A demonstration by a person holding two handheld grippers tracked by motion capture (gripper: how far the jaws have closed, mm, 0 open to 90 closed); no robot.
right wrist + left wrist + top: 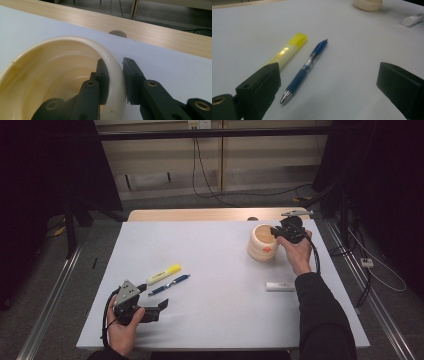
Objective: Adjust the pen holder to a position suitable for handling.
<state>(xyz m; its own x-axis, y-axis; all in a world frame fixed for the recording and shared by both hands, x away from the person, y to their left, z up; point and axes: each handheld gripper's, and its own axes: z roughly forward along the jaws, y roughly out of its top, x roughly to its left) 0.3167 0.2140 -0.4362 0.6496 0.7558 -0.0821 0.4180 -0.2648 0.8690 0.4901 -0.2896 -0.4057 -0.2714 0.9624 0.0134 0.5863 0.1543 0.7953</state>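
A cream cup (263,245) stands at the far right of the white table (210,320). My right gripper (276,232) is shut on its rim. In the right gripper view one jaw sits inside the cup (50,75) and the other outside, so my right gripper (113,65) pinches the wall. Near the front left, my left gripper (154,296) rests open, low over the table. In front of my left gripper (327,75) lie a blue pen (305,68) and a yellow highlighter (287,50), side by side, with nothing between the jaws.
The highlighter (164,274) and pen (169,284) lie left of centre. A white stick-shaped object (280,286) lies on the right, nearer the front than the cup. A wooden strip (210,214) borders the table's far edge. A cable trails from each gripper.
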